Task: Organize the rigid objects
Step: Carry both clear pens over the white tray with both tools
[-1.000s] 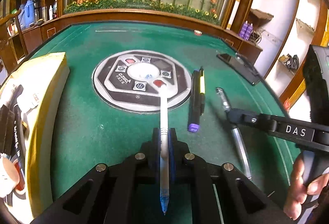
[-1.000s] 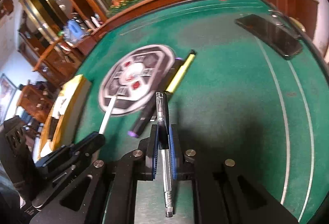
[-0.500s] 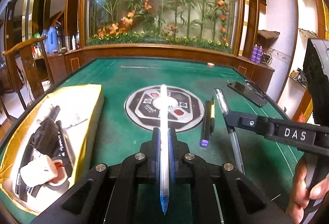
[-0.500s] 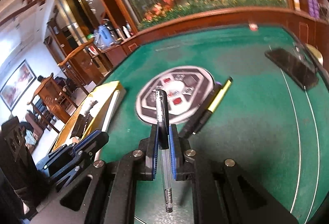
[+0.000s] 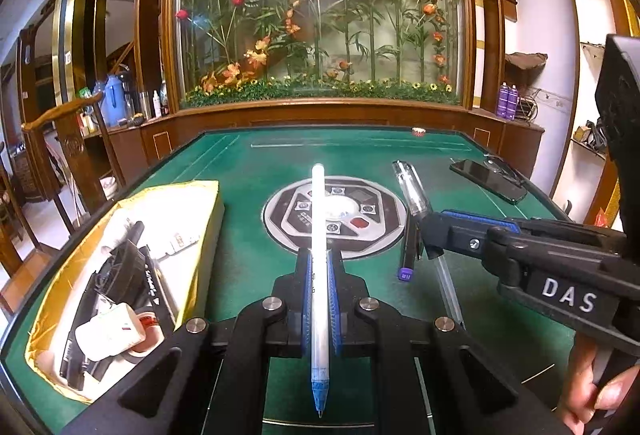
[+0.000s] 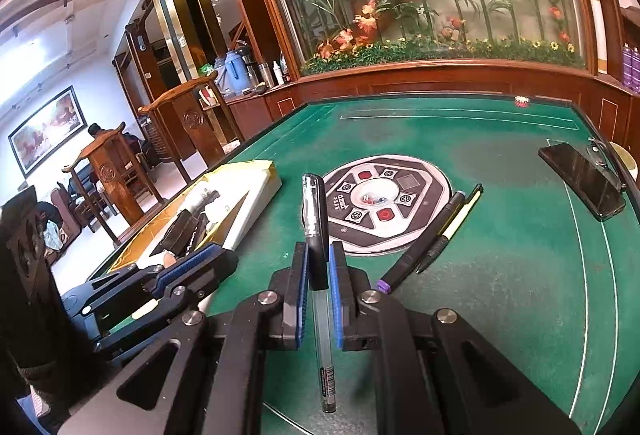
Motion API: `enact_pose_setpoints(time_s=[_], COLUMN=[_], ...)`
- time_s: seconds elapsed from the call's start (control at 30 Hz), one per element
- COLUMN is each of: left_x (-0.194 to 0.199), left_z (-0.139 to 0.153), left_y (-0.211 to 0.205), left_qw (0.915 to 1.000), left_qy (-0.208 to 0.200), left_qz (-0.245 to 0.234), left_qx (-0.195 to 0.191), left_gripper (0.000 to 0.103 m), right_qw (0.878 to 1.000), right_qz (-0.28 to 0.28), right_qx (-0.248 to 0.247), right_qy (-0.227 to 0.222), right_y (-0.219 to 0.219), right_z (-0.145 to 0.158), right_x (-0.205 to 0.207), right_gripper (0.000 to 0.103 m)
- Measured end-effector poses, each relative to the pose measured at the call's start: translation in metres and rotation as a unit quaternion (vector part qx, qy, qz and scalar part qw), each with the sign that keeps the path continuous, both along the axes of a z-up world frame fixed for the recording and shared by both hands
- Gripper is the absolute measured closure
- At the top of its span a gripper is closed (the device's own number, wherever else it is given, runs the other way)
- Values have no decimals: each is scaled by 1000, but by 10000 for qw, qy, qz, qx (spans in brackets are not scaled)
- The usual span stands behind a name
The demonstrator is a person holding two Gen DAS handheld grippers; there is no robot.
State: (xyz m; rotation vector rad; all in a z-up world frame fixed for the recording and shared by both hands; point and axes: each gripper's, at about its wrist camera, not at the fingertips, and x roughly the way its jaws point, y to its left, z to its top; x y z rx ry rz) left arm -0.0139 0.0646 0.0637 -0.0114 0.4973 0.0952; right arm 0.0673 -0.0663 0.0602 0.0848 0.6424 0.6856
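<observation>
Pens (image 5: 319,275) above green felt table (image 5: 248,171); flower wall (image 5: 320,15) behind.

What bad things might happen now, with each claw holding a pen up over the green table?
The white pen juts far beyond the left claw, so it might catch the yellow-lined box wall. The clear pen sits in the right claw near the other claw; they might bump together.

White letters "DAS" stand on the side of the right gripper (image 5: 430,235); small print on the table's centre panel (image 6: 384,205) is too blurred to read.
</observation>
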Motion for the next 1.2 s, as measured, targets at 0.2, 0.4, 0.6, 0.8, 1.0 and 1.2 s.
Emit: enact_pose_setpoints(time_s=[0.2,0.4,0.6,0.8,1.0,1.2], left_x=[-9,-21,-29,-37,-41,-46], left_z=[9,13,14,15,13,11], left_y=[4,19,36,54,69,82], left_qw=[9999,9996,9991,9982,9972,9962], left_qy=[-112,-205,-262,-330,-379,-411], left_qz=[49,183,329,486,594,677], left_qx=[28,29,-44,-139,-255,-353], left_gripper=[96,96,96,96,96,96], right_qw=[9998,9993,9990,9989,9989,9983], right_qz=[-43,-114,-8,190,318,406], right_qx=[105,236,278,214,138,108], right_qy=[188,253,345,372,328,394], right_y=[1,5,19,42,59,71], right_z=[-2,1,1,4,10,12], right_x=[3,-3,-8,-18,-26,-29], right_gripper=[93,93,93,93,93,93])
